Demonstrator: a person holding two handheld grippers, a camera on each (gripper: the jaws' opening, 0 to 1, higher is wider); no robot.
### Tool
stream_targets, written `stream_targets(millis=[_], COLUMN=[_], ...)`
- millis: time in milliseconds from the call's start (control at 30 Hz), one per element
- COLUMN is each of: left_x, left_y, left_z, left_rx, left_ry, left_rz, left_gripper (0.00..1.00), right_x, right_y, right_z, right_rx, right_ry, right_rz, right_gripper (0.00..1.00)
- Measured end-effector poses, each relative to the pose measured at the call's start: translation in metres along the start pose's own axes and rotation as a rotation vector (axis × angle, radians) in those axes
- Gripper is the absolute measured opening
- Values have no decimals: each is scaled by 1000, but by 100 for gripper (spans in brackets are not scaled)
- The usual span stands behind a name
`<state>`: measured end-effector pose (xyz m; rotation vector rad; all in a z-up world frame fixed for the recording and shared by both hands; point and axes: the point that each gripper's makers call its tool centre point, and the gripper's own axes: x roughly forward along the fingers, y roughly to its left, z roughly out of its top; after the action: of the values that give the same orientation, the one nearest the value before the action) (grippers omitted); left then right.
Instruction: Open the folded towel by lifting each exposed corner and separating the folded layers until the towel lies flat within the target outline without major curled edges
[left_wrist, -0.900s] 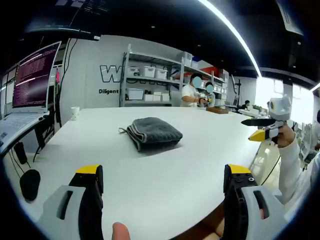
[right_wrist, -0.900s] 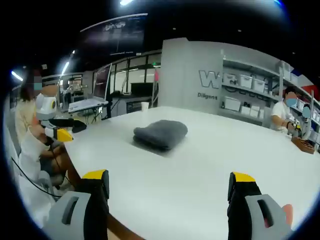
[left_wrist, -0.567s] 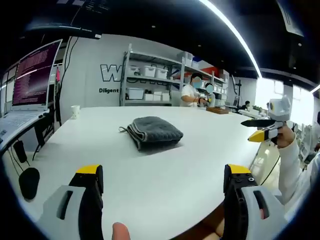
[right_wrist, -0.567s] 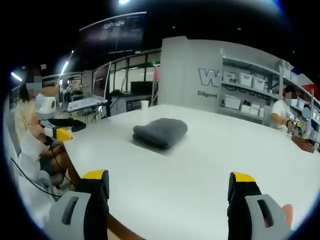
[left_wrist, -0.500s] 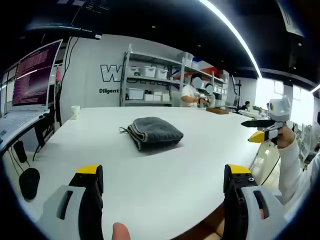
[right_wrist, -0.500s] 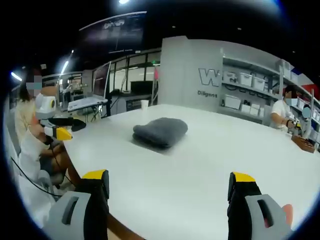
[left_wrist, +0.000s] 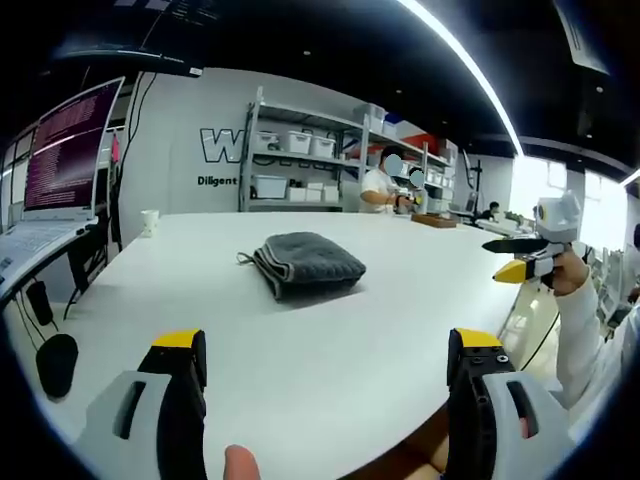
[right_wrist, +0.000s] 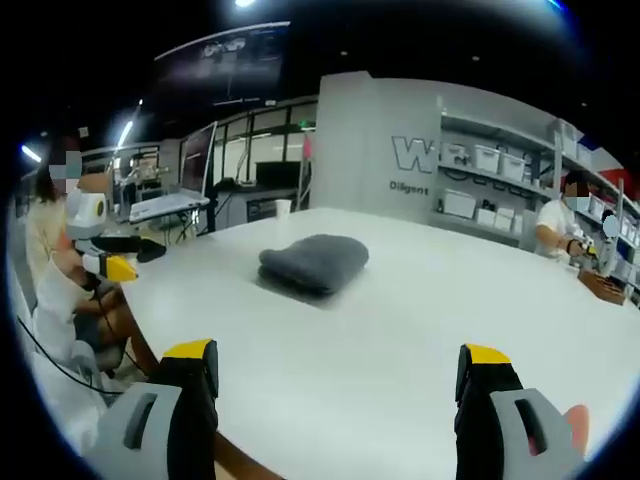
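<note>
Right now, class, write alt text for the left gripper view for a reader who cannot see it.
A folded grey towel lies on a white table, well beyond the left gripper, whose yellow-tipped jaws stand wide apart and empty. The right gripper is held at the right, off the table's edge.

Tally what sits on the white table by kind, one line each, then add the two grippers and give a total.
Folded grey towel: 1
White cup at the far table edge: 1
Brown tray by the seated person: 1
Grippers, both open and held off the towel: 2, left gripper and right gripper
Total: 5
</note>
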<state>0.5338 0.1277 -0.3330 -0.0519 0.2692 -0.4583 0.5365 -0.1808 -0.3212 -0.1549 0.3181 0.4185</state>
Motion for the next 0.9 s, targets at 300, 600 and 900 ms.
stream_targets(millis=[300,600,900], left_x=[-2,-6,2], left_y=[0,9,5], left_z=[-4,-10,-20], left_rx=[11,10,-6], left_ry=[2,15,29], left_rz=[-8,-34,-68], left_gripper=[99,99,99], right_x=[5,20,43], right_y=[3,15,23], right_z=[1,-2,10], right_rx=[-39,-57,-162], right_ry=[8,18,36], right_rz=[-18,5,33], right_gripper=[99,99,99])
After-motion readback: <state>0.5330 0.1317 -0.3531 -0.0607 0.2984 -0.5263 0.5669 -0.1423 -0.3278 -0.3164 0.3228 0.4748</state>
